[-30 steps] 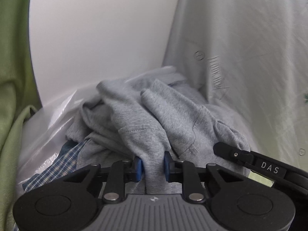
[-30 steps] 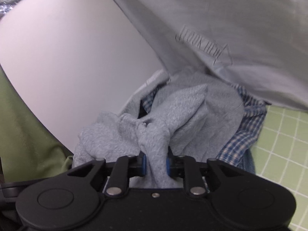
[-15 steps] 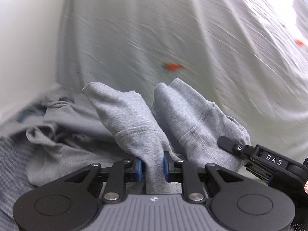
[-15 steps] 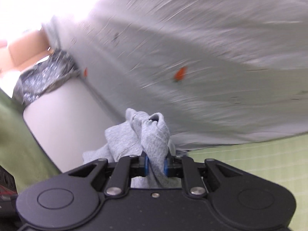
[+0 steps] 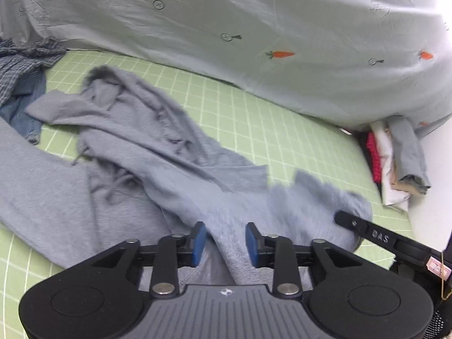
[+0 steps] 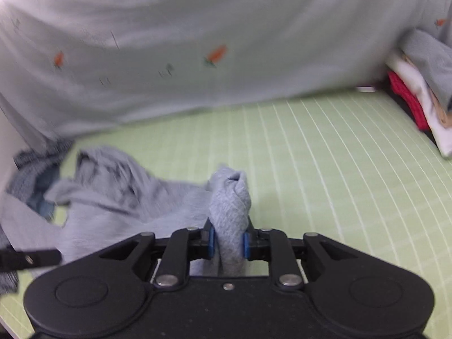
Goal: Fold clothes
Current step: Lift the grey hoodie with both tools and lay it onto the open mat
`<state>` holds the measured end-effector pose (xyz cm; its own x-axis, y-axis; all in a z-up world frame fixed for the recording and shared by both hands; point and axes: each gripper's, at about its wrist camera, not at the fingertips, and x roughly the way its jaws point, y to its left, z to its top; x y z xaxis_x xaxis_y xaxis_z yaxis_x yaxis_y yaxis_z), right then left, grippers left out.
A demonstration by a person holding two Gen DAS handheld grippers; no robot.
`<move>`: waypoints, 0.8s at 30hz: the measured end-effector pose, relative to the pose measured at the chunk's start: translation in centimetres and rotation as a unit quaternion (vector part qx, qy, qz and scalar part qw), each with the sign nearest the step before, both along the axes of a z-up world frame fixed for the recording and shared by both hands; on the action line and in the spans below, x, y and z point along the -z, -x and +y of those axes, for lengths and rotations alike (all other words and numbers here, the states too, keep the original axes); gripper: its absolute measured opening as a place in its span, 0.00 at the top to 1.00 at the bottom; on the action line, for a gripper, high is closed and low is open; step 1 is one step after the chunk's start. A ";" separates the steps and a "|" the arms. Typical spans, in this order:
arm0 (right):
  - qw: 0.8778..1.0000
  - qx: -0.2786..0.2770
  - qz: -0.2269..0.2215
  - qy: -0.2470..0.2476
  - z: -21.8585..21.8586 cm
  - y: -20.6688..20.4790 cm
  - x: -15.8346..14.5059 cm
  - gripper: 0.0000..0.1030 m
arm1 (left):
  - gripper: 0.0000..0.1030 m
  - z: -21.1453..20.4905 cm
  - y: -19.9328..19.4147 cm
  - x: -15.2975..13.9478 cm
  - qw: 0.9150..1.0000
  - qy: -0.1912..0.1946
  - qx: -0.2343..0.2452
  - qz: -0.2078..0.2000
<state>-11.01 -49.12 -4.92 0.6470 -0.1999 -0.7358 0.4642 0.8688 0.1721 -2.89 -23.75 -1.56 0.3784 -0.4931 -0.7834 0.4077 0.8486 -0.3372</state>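
Clothes in a plaid and denim heap point(image 5: 19, 84) lay at the far left of the green checked bed sheet point(image 5: 254, 118), and a grey sweatshirt point(image 5: 135, 152) sprawled across the sheet just right of that heap. The left hand-held gripper point(image 5: 225, 241) had just been opening, pads spread with a grey fold loose between them. The right hand-held gripper point(image 6: 228, 241), jaws also just widening, pinched a bunched grey fold, while folded garments point(image 5: 395, 158) were stacked at the sheet's far right edge.

The left hand-held gripper point(image 5: 223, 238) points steeply downward, its blue pads point(image 5: 199, 243) standing apart after the jaws have just been opening, with grey cloth lying loose between them. The right hand-held gripper point(image 6: 228, 240), tilted down likewise, has its jaws just opened a little, yet its pads point(image 6: 211, 241) press a bunched fold of grey cloth that sticks out toward 12 o'clock.
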 end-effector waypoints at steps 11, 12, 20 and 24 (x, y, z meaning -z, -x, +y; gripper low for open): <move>0.997 -0.069 -0.013 0.024 -1.3 -3.8 0.9 0.20 | 0.27 6.8 -3.0 3.7 0.971 -0.086 -0.215 0.057; 0.997 -0.078 -0.008 0.016 -1.4 -4.6 1.4 0.20 | 0.27 7.5 -3.3 4.4 0.967 -0.085 -0.230 0.070; 0.990 -0.126 0.052 -0.023 -1.8 -12.1 6.8 0.19 | 0.27 9.8 -7.2 9.5 0.939 -0.077 -0.291 0.168; 0.987 -0.134 0.076 -0.043 -1.9 -15.4 8.9 0.19 | 0.24 10.1 -8.9 11.1 0.929 -0.092 -0.306 0.188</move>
<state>4.37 -51.04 -13.84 0.5498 0.0306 -0.8347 0.2457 0.9492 0.1966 6.06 -13.70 -12.61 0.2268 -0.1207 -0.9664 -0.2865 0.9401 -0.1846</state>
